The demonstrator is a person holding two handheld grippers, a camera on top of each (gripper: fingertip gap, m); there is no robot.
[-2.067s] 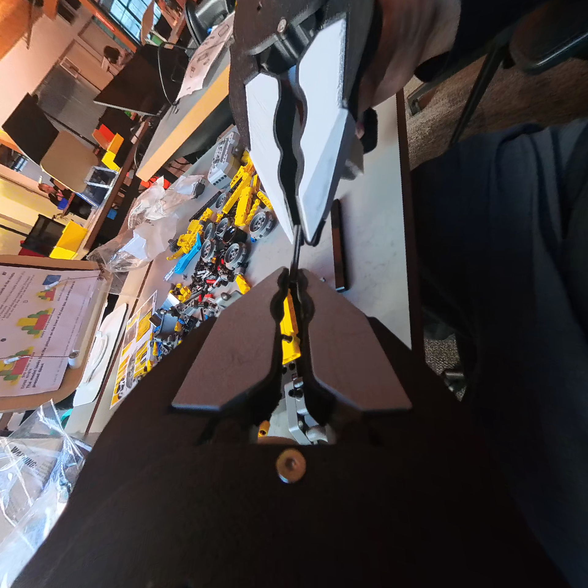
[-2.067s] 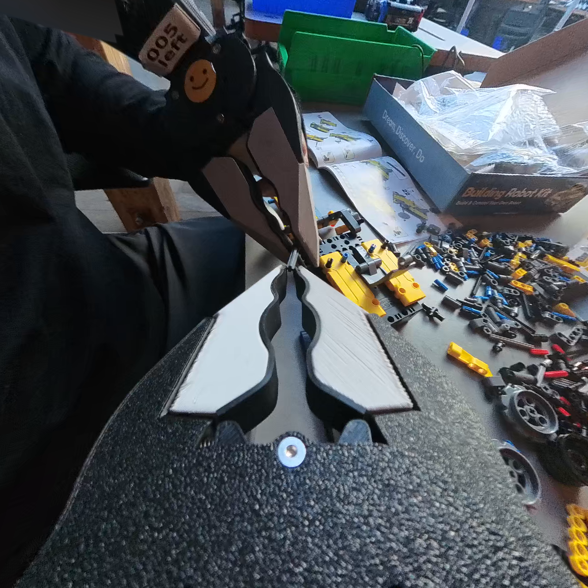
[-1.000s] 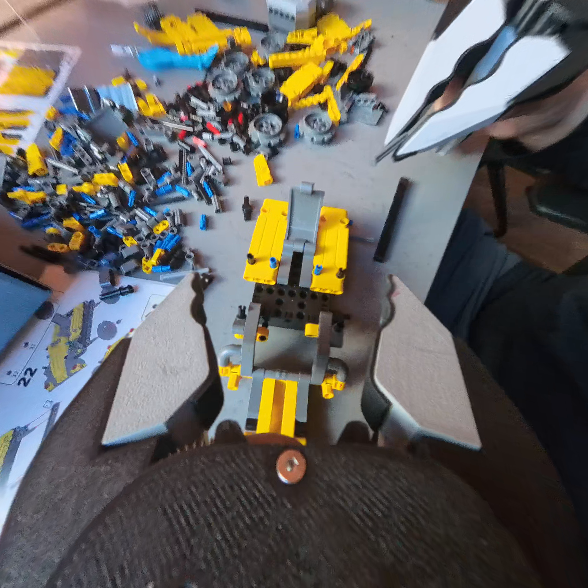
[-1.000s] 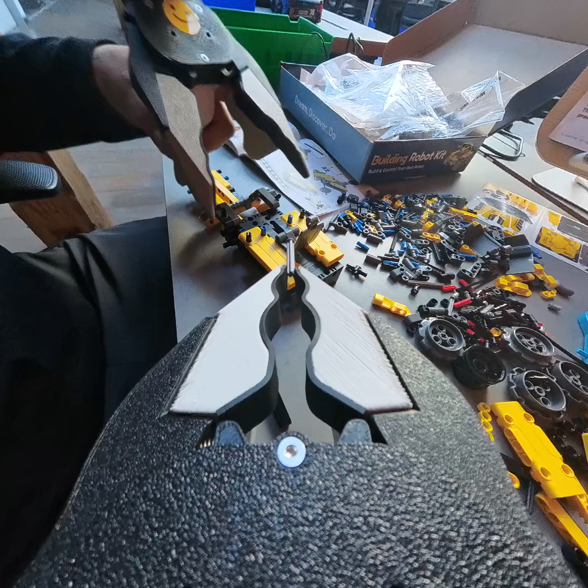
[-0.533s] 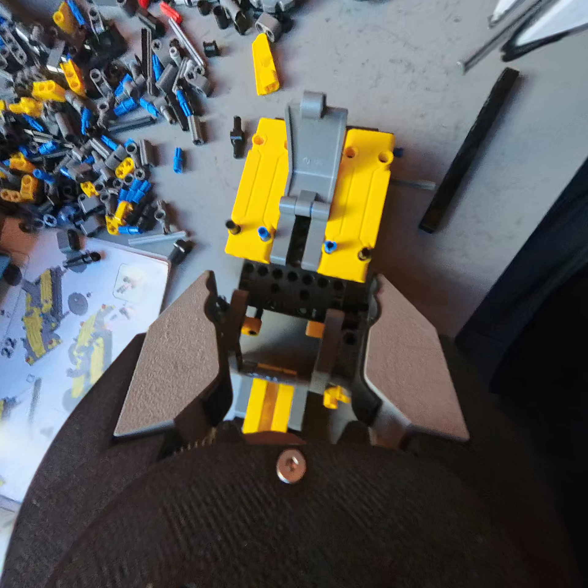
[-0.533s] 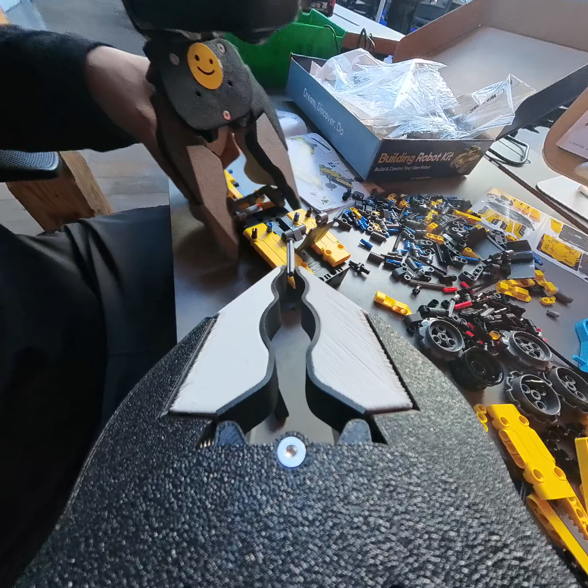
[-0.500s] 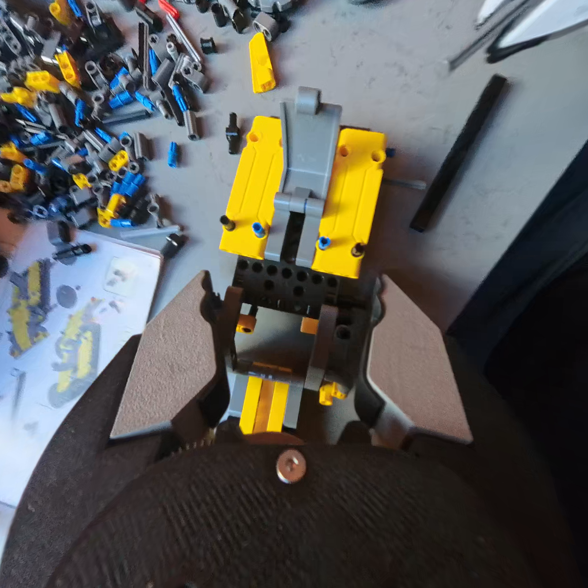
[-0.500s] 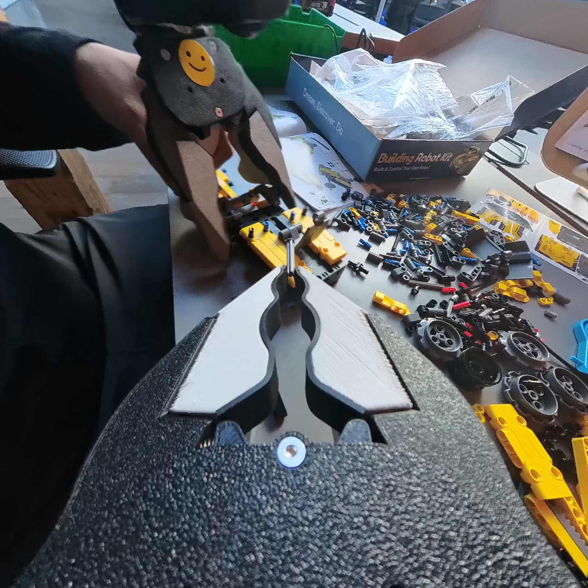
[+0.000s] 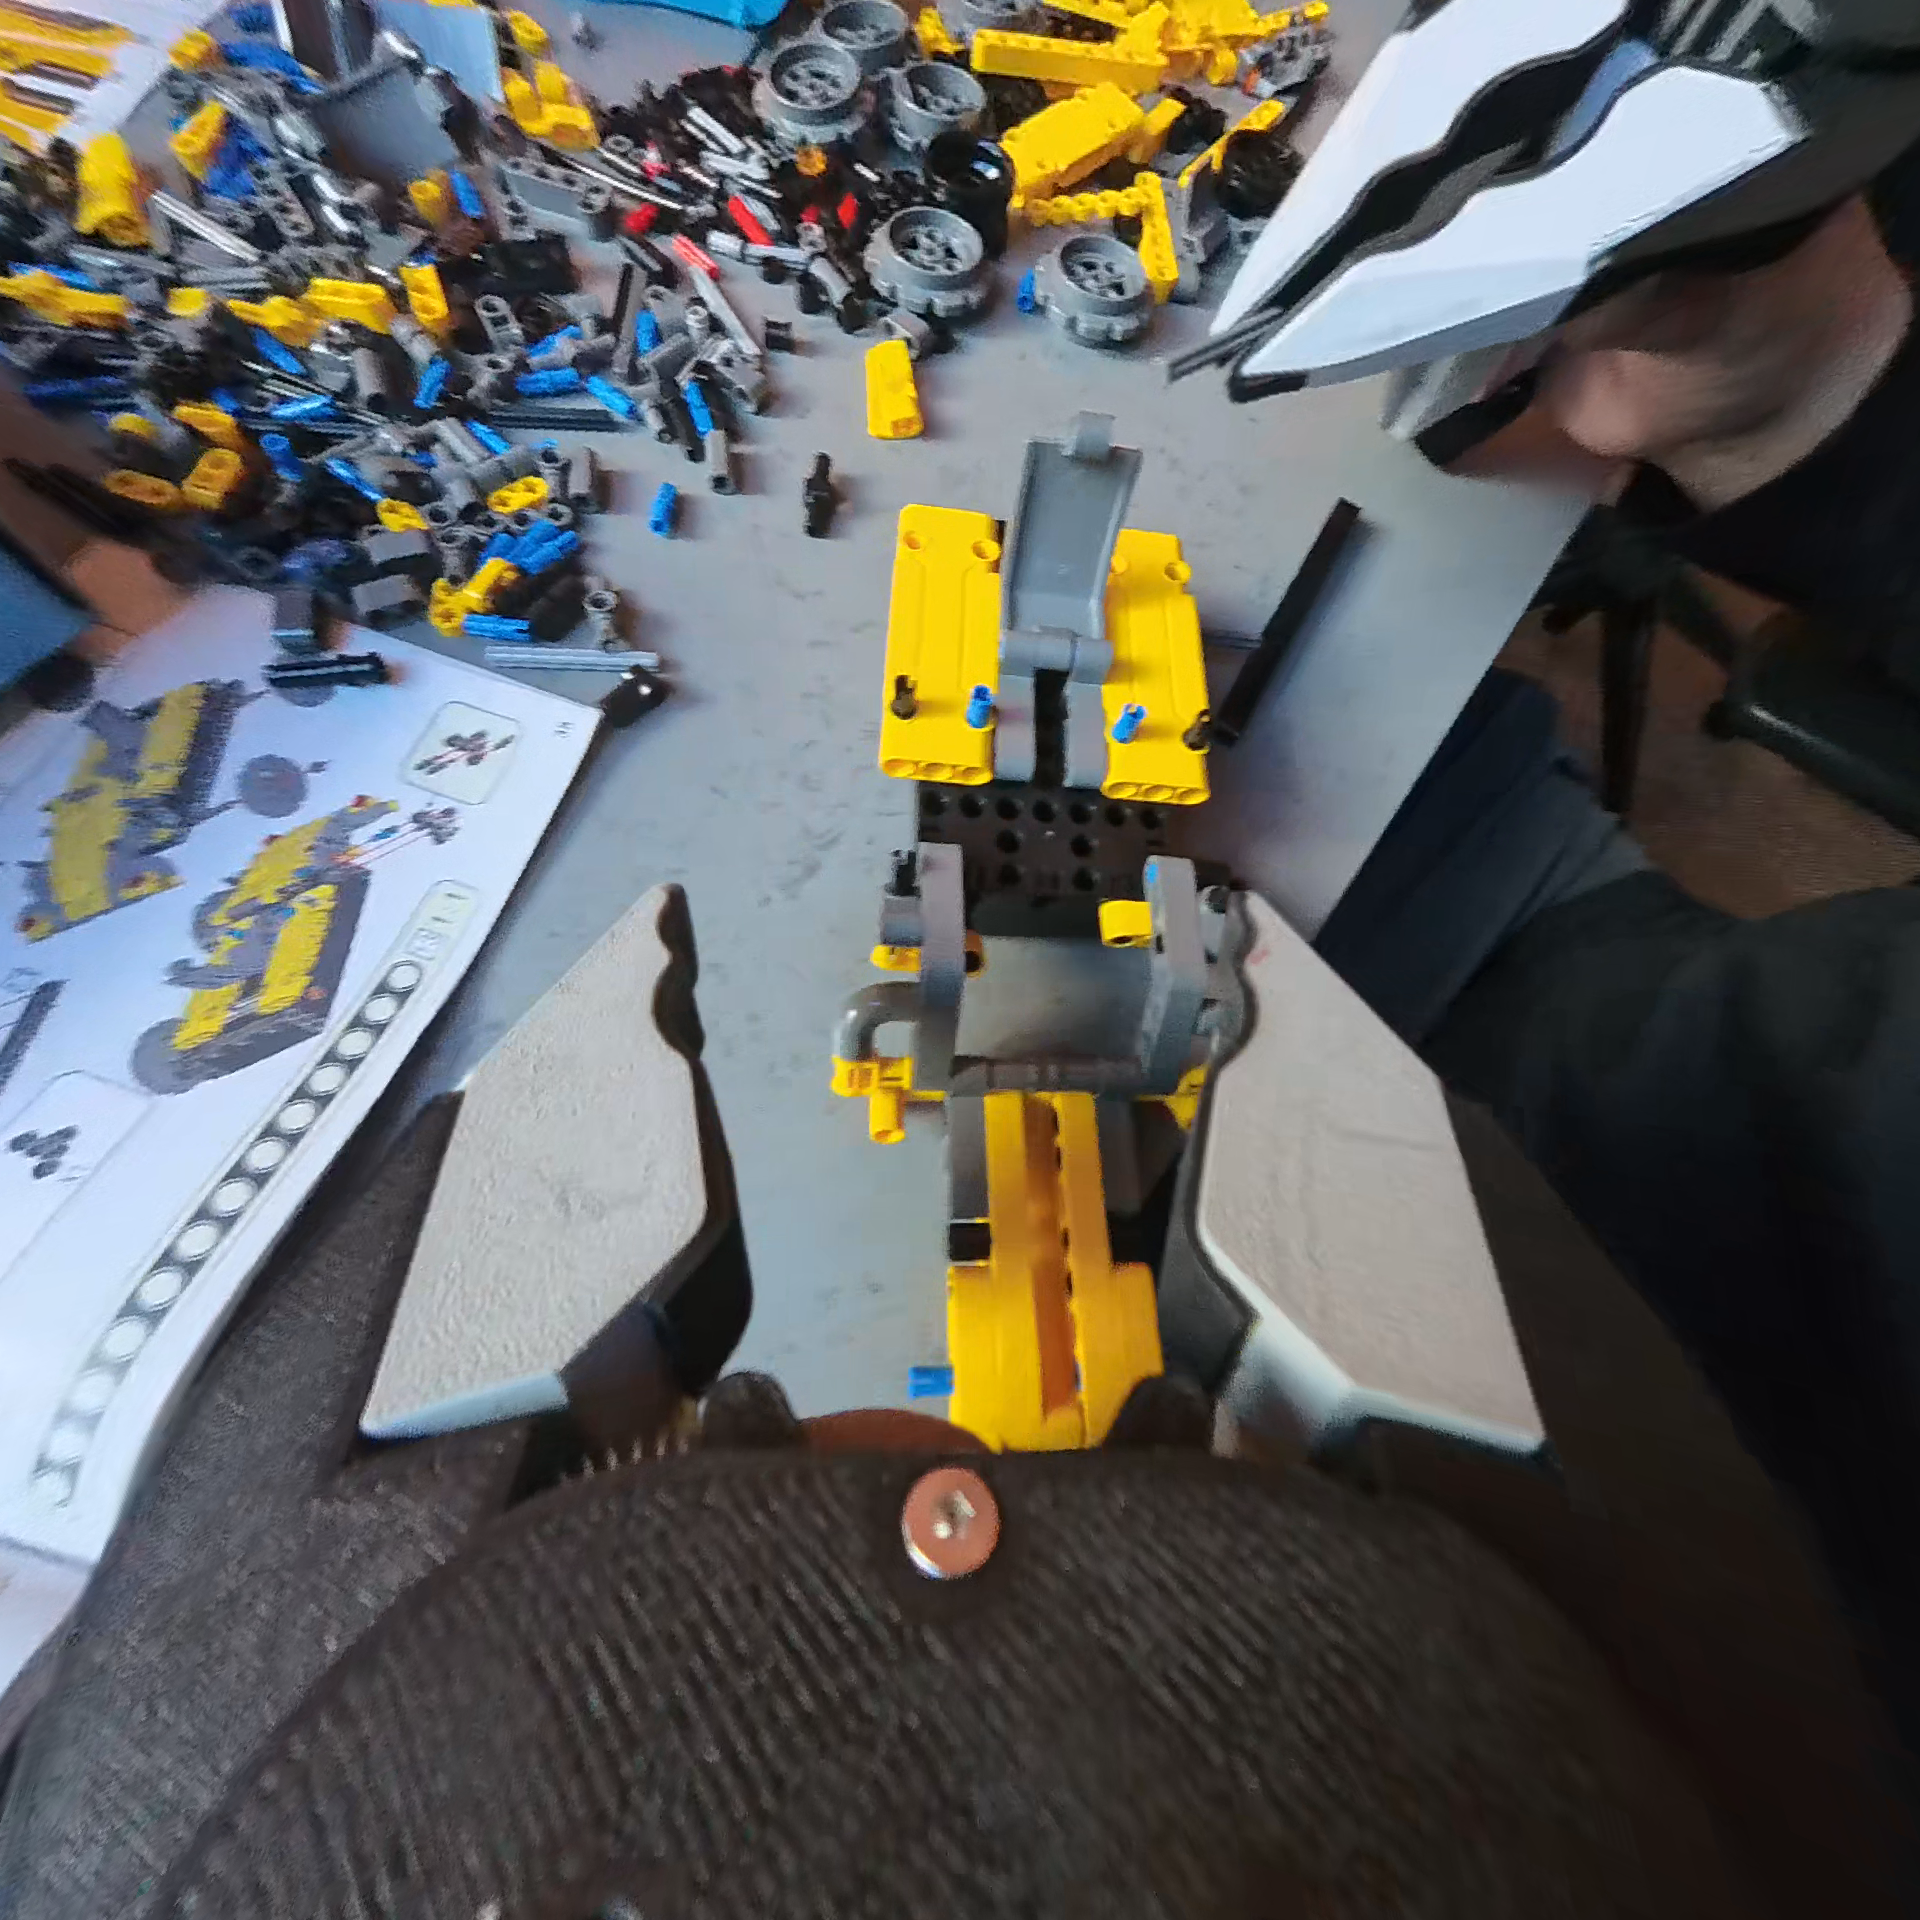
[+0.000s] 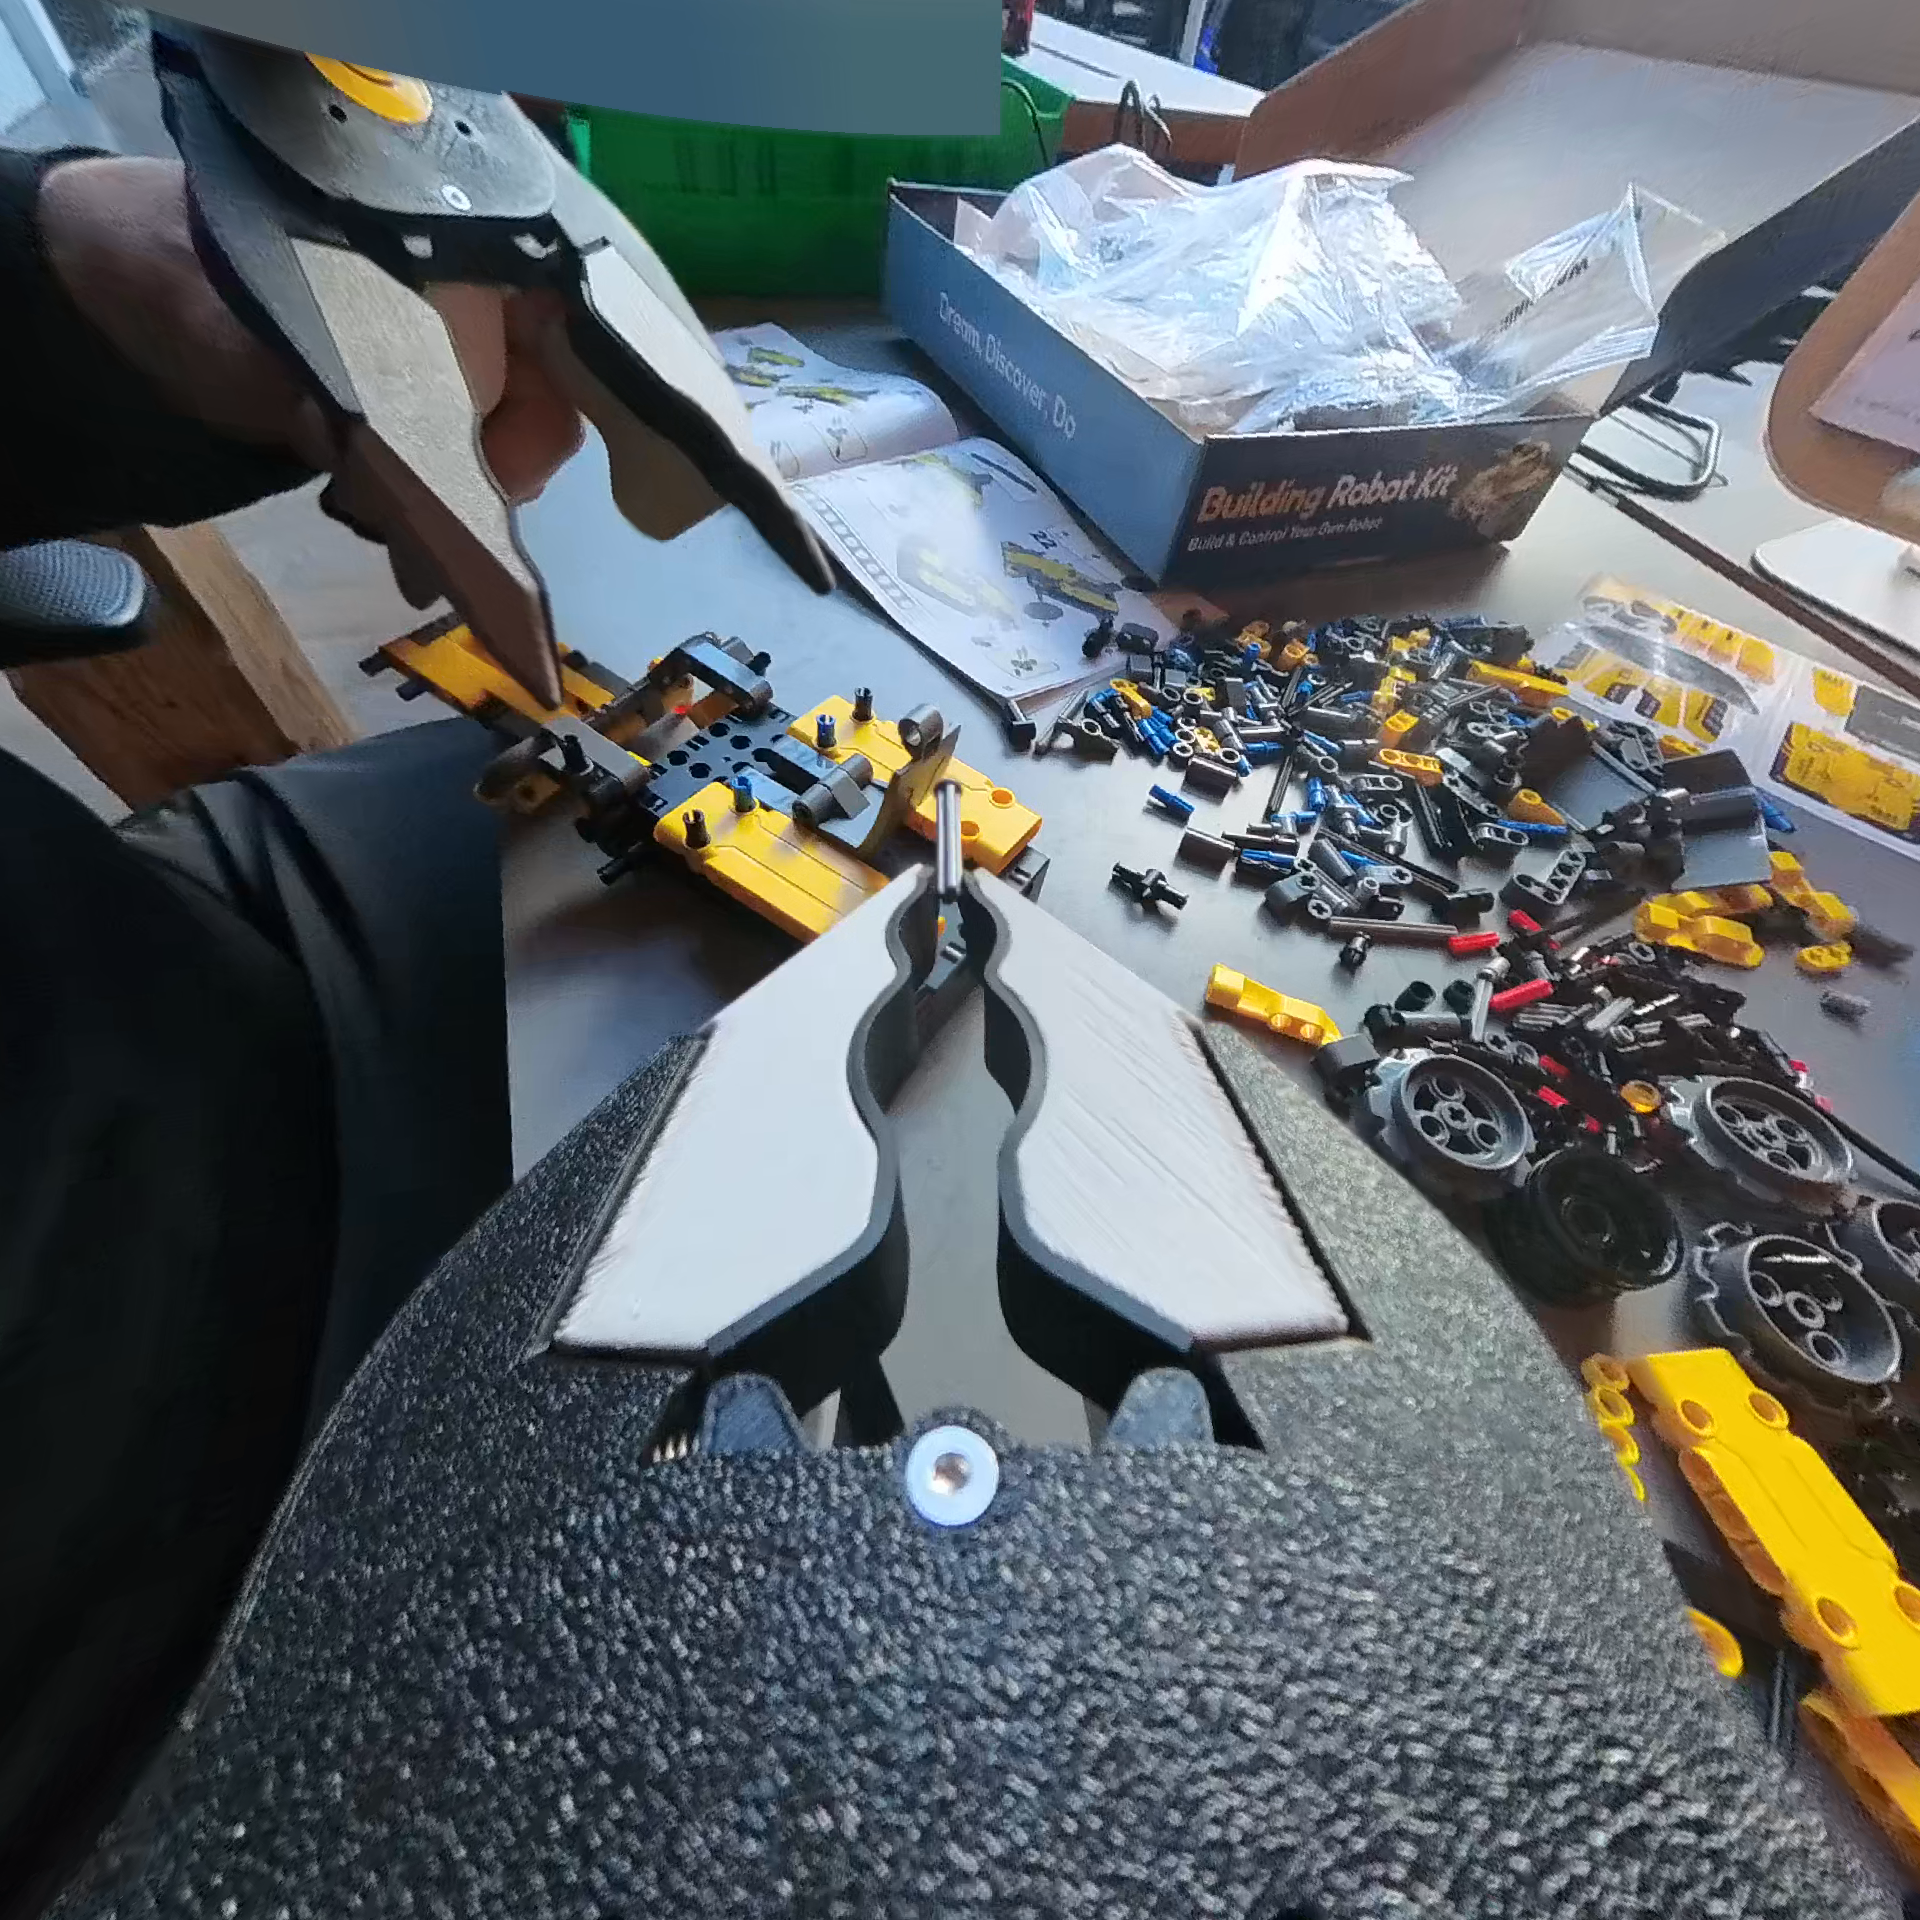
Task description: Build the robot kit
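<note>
A partly built yellow, grey and black brick vehicle [image 9: 1039, 665] lies on the grey table [image 9: 769, 748]. My left gripper [image 9: 956, 914] is open over its rear end. The right finger [image 9: 1340, 1174] touches the grey frame and the left finger [image 9: 561, 1164] stands clear of it. In the right wrist view the vehicle [image 10: 769, 800] lies ahead, with the left gripper [image 10: 681, 634] above its rear, one fingertip on it. My right gripper [image 10: 940, 883] is shut on a thin black axle [image 10: 945, 831], held just in front of the vehicle's yellow panels. It also shows in the left wrist view [image 9: 1247, 353].
A heap of loose small parts [image 10: 1403, 790] and wheels [image 10: 1455, 1122] lies to the right. An open instruction booklet [image 9: 208, 935] and a blue box with plastic bags [image 10: 1247, 395] lie beyond. A long black beam [image 9: 1288, 623] lies near the table edge. A person's dark clothing [image 10: 208, 1143] borders it. My right fingertips sit around 12 cm from my left ones.
My left gripper was shut on the vehicle's rear frame half a second ago; its fingers have spread and it has drawn back a little. My right gripper still holds the axle near the vehicle.
</note>
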